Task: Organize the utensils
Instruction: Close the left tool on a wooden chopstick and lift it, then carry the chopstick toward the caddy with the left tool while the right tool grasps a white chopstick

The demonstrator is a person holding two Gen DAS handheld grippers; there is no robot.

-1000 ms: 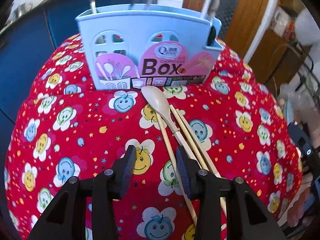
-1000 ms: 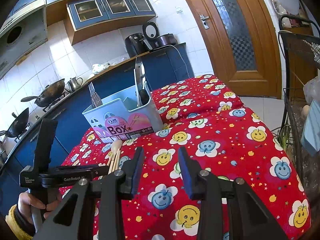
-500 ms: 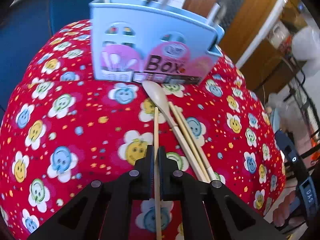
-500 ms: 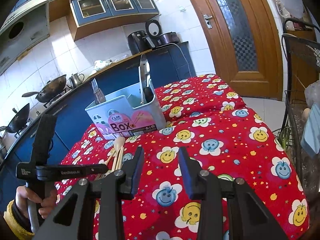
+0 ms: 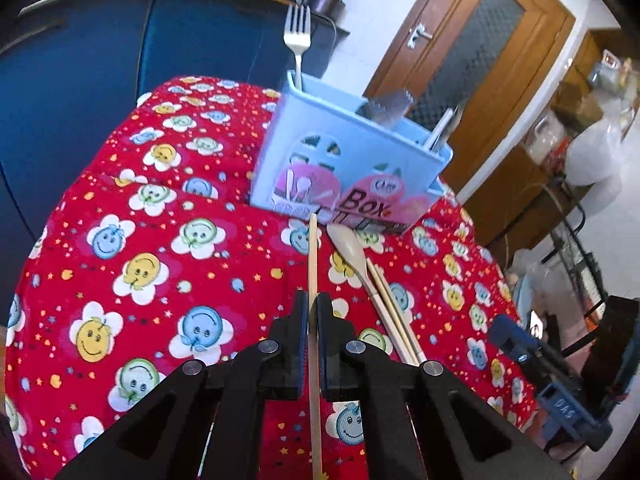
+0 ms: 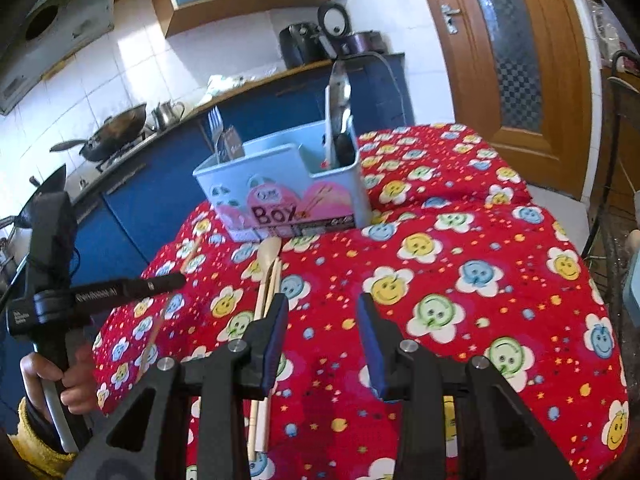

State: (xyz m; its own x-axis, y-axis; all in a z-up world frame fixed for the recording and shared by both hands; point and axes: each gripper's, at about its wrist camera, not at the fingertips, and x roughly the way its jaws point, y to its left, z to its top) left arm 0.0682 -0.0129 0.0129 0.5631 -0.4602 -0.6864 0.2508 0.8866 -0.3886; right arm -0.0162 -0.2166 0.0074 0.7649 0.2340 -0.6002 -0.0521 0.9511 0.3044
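Observation:
My left gripper [image 5: 313,307] is shut on a wooden chopstick [image 5: 312,256] and holds it above the red smiley cloth, its tip toward the light blue utensil box [image 5: 344,168]. A wooden spoon [image 5: 351,247] and another chopstick [image 5: 390,300] lie on the cloth in front of the box. The box holds a fork [image 5: 297,38], tongs [image 5: 386,106] and other utensils. My right gripper [image 6: 322,320] is open and empty above the cloth, right of the spoon [image 6: 267,258]. The left gripper [image 6: 160,282] shows at the left there, with the box [image 6: 280,188] behind.
The red smiley tablecloth [image 6: 460,280] covers the whole table and drops off at the edges. Blue kitchen cabinets [image 6: 160,184] with a wok [image 6: 116,128] stand behind. A wooden door [image 6: 516,48] is at the right, and a wire rack [image 5: 576,248] stands by the table.
My left gripper shut on one chopstick and lifted it off the cloth, away from the spoon. The right gripper stayed open and moved closer to the box.

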